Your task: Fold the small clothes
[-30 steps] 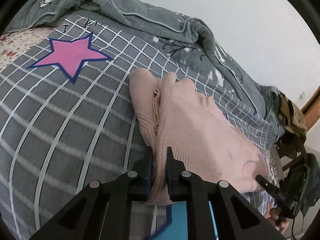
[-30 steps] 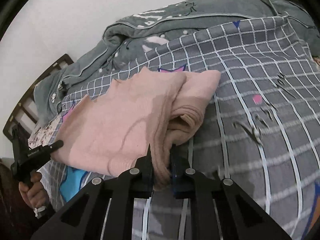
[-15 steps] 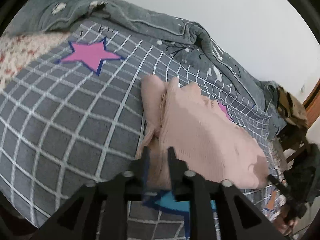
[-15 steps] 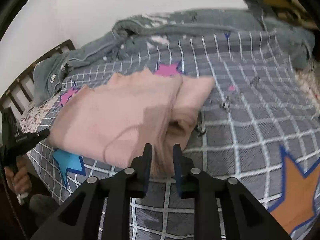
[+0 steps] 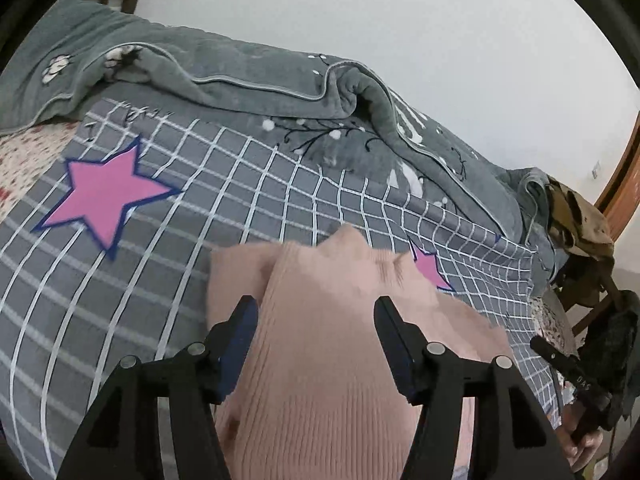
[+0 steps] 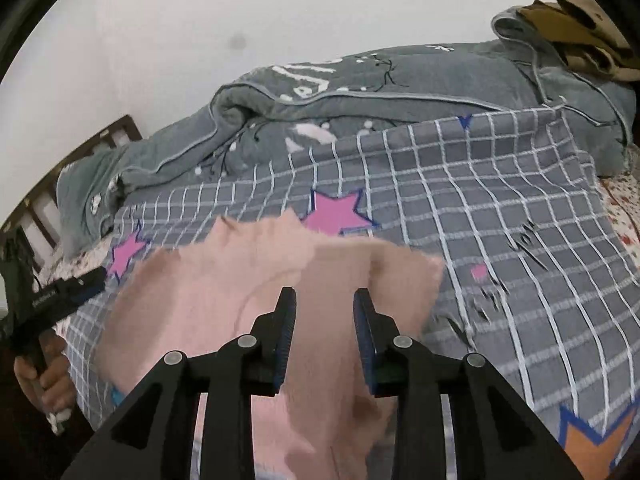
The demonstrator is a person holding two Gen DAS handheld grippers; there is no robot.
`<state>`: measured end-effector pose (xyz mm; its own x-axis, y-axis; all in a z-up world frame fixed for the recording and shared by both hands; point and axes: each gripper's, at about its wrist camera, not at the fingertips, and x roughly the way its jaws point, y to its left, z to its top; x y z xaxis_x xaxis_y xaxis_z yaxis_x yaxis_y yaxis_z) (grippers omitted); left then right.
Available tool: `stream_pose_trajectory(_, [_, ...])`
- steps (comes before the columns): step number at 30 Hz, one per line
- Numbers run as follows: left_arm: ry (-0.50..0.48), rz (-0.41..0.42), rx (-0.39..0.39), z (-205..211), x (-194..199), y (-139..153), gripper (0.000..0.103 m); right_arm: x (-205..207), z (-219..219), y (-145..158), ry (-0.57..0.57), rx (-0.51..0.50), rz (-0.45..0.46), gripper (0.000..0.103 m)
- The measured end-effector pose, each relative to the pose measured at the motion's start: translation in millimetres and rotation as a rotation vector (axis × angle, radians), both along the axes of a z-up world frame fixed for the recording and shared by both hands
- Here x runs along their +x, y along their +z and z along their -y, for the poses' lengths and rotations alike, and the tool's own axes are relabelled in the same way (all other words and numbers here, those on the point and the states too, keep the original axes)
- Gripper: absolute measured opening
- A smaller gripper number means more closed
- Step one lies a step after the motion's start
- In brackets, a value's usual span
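A pink knit sweater (image 5: 320,380) lies folded on the grey checked bed sheet (image 5: 160,280), its near edge under both grippers. My left gripper (image 5: 318,314) hovers just above it with its jaws opening wide. The knit shows between them, but the pads do not press on it. In the right wrist view the same sweater (image 6: 224,292) spreads to the left. My right gripper (image 6: 325,302) is over its folded right part, its jaws opening too and free of the cloth. The sweater's nearest edge is hidden behind the gripper bodies.
A thick grey quilt (image 5: 260,80) is bunched along the wall at the back. Brown clothes (image 5: 576,216) hang on a chair at the bed's right end. A dark wooden headboard (image 6: 40,200) stands at the left end. A hand (image 6: 44,372) holds the other gripper's handle.
Both grippers were shut on the sweater's near edge. They have since let go, opened and lifted, and the sweater has dropped onto the sheet.
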<state>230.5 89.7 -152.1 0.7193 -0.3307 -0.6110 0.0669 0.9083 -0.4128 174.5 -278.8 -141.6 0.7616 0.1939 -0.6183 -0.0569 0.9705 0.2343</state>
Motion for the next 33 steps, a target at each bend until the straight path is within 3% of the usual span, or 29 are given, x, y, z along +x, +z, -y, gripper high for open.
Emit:
stream_pose_trajectory(8, [-0.002,-0.033,0.094,10,49,-14,0.056,57,-3,-10,-0.008,-0.063,-0.036,0.029])
stream_pose_trajectory(11, [-0.018,-0.061,0.129,13,58,-29,0.047,65,1,-27,-0.011,-0.095,-0.074,0.029])
stream_pose_trajectory(16, [-0.046,-0.108,0.131,16,65,-52,0.019,79,6,-57,-0.004,-0.098,-0.16,0.029])
stream_pose_trajectory(21, [-0.064,-0.066,0.109,12,65,-45,0.008,89,-1,-59,0.021,-0.12,-0.184,0.029])
stream_pose_trajectory(22, [-0.068,-0.057,0.105,12,65,-43,0.007,92,-3,-60,0.025,-0.125,-0.192,0.024])
stream_pose_trajectory(23, [-0.07,-0.046,0.099,12,66,-41,0.007,95,-4,-61,0.033,-0.128,-0.197,0.007])
stream_pose_trajectory(24, [-0.072,-0.031,0.09,12,65,-39,0.007,97,-6,-62,0.054,-0.131,-0.198,0.006])
stream_pose_trajectory(26, [-0.068,-0.013,0.071,9,66,-35,0.007,96,-8,-57,0.056,-0.14,-0.165,0.005])
stream_pose_trajectory(30, [-0.051,0.01,0.016,2,69,-28,0.007,79,2,-26,0.038,-0.071,0.008,0.005])
stream_pose_trajectory(33, [-0.016,-0.042,0.043,2,79,-37,0.007,89,6,-30,0.0,-0.073,-0.016,0.005])
